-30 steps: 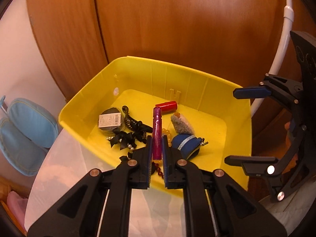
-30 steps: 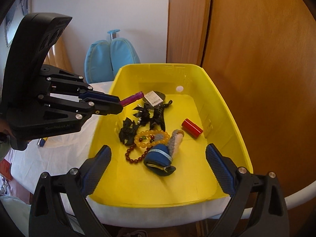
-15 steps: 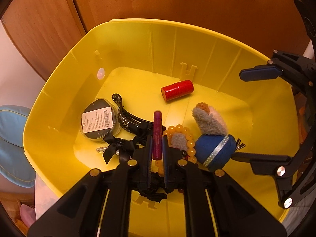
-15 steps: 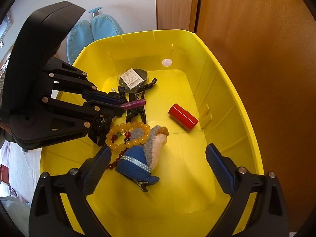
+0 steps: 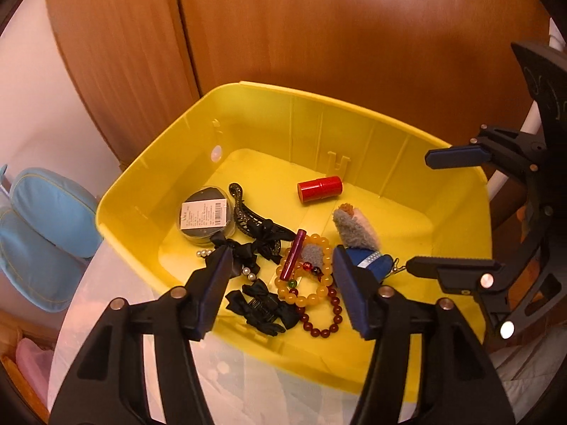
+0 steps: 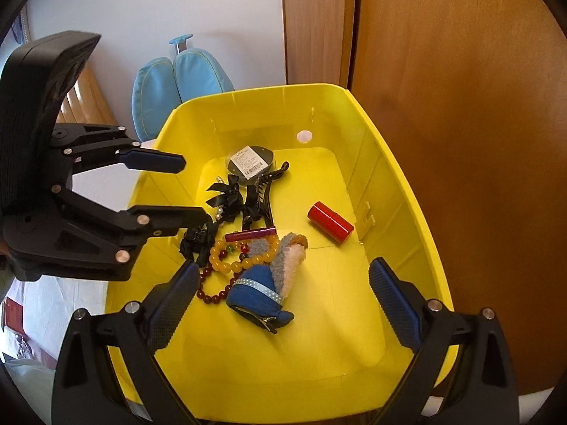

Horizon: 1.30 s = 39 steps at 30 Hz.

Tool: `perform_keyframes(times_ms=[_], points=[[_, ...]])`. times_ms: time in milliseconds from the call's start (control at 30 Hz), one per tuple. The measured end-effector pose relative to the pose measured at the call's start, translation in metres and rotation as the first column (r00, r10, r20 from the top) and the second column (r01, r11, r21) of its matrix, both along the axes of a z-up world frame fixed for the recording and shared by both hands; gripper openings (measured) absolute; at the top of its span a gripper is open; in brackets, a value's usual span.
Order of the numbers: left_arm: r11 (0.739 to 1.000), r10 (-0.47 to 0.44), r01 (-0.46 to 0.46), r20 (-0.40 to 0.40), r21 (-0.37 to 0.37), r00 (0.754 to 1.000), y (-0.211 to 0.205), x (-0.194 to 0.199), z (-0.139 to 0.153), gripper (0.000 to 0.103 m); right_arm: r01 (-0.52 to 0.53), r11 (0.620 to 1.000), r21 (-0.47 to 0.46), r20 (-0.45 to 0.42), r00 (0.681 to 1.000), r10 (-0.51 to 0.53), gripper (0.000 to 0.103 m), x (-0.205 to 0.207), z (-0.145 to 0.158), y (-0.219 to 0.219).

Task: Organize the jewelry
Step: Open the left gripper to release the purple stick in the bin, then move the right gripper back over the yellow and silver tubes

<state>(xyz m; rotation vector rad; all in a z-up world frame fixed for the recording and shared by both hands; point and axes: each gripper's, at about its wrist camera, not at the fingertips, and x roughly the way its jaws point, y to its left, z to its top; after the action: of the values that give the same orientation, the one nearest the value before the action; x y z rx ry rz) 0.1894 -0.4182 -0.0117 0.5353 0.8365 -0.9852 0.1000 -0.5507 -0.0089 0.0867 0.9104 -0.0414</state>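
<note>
Left wrist view shows both the left tool [image 5: 280, 283] and right tool [image 6: 280, 297] spread apart and empty above the yellow plastic bin [image 5: 372, 131], where the slim magenta tube [image 5: 292, 255] lies across the amber bead bracelet [image 5: 307, 297].

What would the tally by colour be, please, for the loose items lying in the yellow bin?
Black: 4, namely round case, hair claw, two bow clips.
Red: 2, namely cylinder, dark bead bracelet.
Amber: 1, bead bracelet.
Magenta: 1, tube.
Blue and grey: 1, plush clip.
Total: 9.
</note>
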Motion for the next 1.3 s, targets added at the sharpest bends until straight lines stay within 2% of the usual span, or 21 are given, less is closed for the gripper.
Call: perform_keyframes(times_ms=[100, 167, 300, 433, 600, 700, 867, 933, 1000, 1167, 1300], points=[[0.995, 0.089, -0.089, 0.000, -0.035, 0.996, 0.031, -0.011, 0.010, 0.072, -0.013, 1.000, 0.004, 0.037, 0.999, 0.013, 0.097, -0.013, 0.012, 0.005], [0.990, 0.134, -0.134, 0.006, -0.039, 0.991, 0.053, -0.020, 0.012, 0.085, -0.031, 1.000, 0.003, 0.063, 0.998, 0.031, 0.097, -0.022, 0.021, 0.011], [0.964, 0.264, -0.263, 0.029, -0.025, 0.964, 0.102, -0.038, 0.012, 0.092, -0.106, 0.994, 0.021, 0.127, 0.987, 0.103, 0.097, -0.032, 0.037, 0.034], [0.910, 0.414, -0.414, 0.015, -0.001, 0.910, 0.160, -0.050, 0.004, 0.094, -0.216, 0.975, 0.057, 0.168, 0.965, 0.204, 0.097, -0.027, 0.044, 0.073], [0.810, 0.586, -0.586, 0.004, -0.012, 0.810, 0.242, -0.057, -0.002, 0.096, -0.371, 0.926, 0.065, 0.149, 0.921, 0.359, 0.097, -0.013, 0.037, 0.144], [0.783, 0.622, -0.622, -0.024, 0.010, 0.783, 0.283, -0.051, -0.015, 0.096, -0.424, 0.904, 0.052, 0.105, 0.903, 0.418, 0.097, -0.005, 0.021, 0.185], [0.787, 0.617, -0.616, -0.061, 0.040, 0.785, 0.331, -0.035, -0.037, 0.096, -0.467, 0.882, 0.060, 0.008, 0.884, 0.467, 0.097, 0.019, -0.013, 0.254], [0.795, 0.607, -0.604, -0.060, 0.062, 0.793, 0.348, -0.027, -0.045, 0.096, -0.477, 0.875, 0.087, -0.017, 0.877, 0.480, 0.097, 0.032, -0.024, 0.280], [0.803, 0.596, -0.592, -0.063, 0.074, 0.801, 0.365, -0.022, -0.052, 0.096, -0.489, 0.869, 0.070, -0.048, 0.869, 0.493, 0.097, 0.044, -0.036, 0.308], [0.823, 0.568, -0.564, -0.108, 0.071, 0.816, 0.402, -0.005, -0.071, 0.096, -0.440, 0.896, 0.064, -0.123, 0.887, 0.445, 0.097, 0.069, -0.068, 0.347], [0.849, 0.527, -0.525, -0.138, 0.050, 0.839, 0.407, 0.008, -0.081, 0.096, -0.391, 0.920, 0.028, -0.173, 0.904, 0.390, 0.097, 0.081, -0.086, 0.363]])
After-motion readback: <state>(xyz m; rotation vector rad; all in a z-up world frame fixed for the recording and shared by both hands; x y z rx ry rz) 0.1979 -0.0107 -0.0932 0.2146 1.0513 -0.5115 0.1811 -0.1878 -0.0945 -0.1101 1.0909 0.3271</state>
